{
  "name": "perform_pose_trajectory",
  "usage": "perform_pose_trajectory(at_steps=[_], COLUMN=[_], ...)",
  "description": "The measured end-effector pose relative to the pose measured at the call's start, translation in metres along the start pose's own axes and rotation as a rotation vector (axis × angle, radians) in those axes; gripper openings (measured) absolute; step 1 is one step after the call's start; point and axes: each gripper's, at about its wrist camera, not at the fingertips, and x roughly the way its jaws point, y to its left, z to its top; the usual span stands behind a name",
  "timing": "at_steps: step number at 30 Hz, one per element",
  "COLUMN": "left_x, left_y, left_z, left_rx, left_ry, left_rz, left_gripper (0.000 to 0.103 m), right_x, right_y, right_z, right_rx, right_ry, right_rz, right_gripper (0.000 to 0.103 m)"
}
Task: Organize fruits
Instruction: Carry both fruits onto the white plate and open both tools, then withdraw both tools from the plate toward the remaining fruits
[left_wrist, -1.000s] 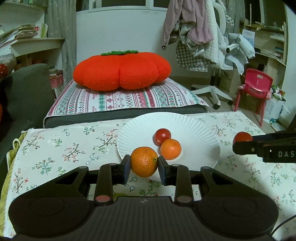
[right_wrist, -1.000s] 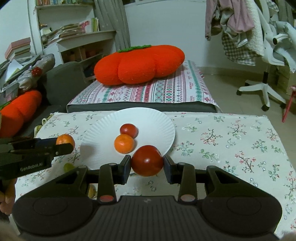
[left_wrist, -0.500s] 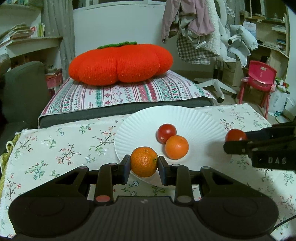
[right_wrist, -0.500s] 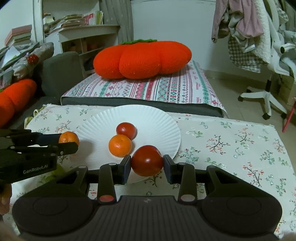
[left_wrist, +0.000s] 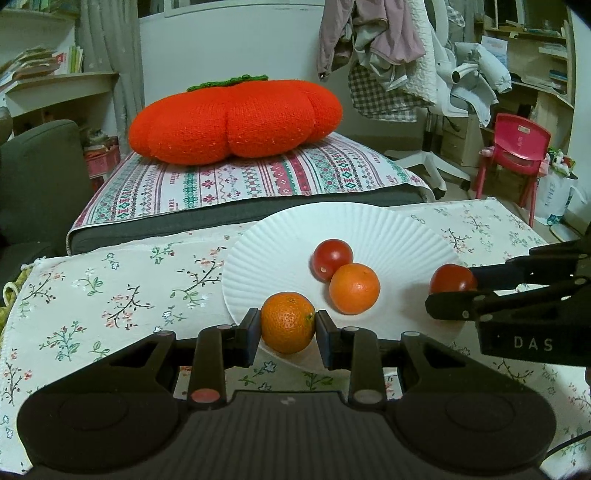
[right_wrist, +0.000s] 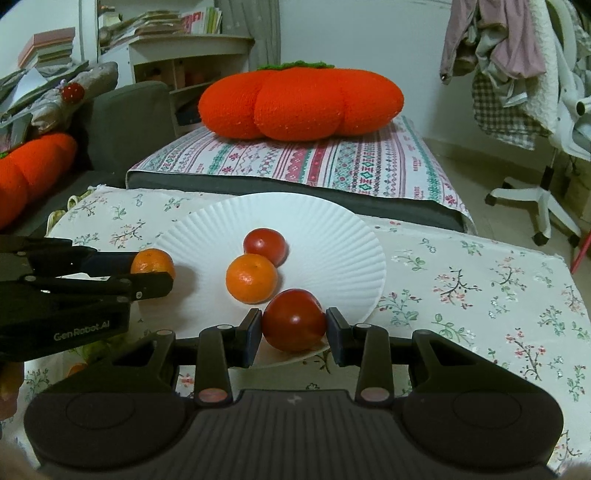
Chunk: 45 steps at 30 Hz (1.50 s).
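Left gripper (left_wrist: 287, 322) clamps orange (left_wrist: 287, 322), right gripper (right_wrist: 294, 320) clamps tomato (right_wrist: 294, 320); early release over plate (left_wrist: 280, 236) rim risks fruit rolling off

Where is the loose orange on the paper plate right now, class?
In both wrist views the loose orange sits near the middle of the white paper plate, touching the tomato behind it, between the left gripper and right gripper.

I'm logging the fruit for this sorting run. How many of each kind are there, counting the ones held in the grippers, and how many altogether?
Oranges: 2, one on the plate at, one held in the left gripper.
Tomatoes: 2, one on the plate at, one held in the right gripper.
Total: 4 fruits.
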Motion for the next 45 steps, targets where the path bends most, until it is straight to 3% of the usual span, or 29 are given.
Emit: perform_pose_trajectory(at_steps=[16,22,30,35,37,45], left_x=[-0.015,-0.023,-0.032,-0.041,-0.045,-0.065], left_y=[0.023,0.025,0.027,0.028,0.03,0.051], left_z=[0.011,0.014,0.012,0.01,0.009,0.003], left_rx=[-0.103,-0.115,-0.114,-0.116,-0.12,-0.197], left_ry=[-0.006,-0.013,0.009,0.029,0.036,0.067], left_rz=[-0.017,-0.023,0.008,0.041,0.061,0.081], left_gripper=[0.021,0.024,0.037,0.055,0.066,0.069], right_x=[-0.021,-0.03,-0.047,-0.06,-0.063,-0.072], right_y=[-0.03,-0.03,-0.029,-0.024,-0.023,-0.009], right_z=[0.009,0.012,0.01,0.007,0.007,0.006], right_rx=[0.136,0.154,0.179,0.169,0.179,0.164], right_ry=[-0.048,-0.081,-0.103,-0.115,-0.116,-0.103], right_rz=[-0.074,-0.061,-0.02,-0.002,0.017,0.158], right_gripper=[0.05,0.067,0.099,0.103,0.103,0.103])
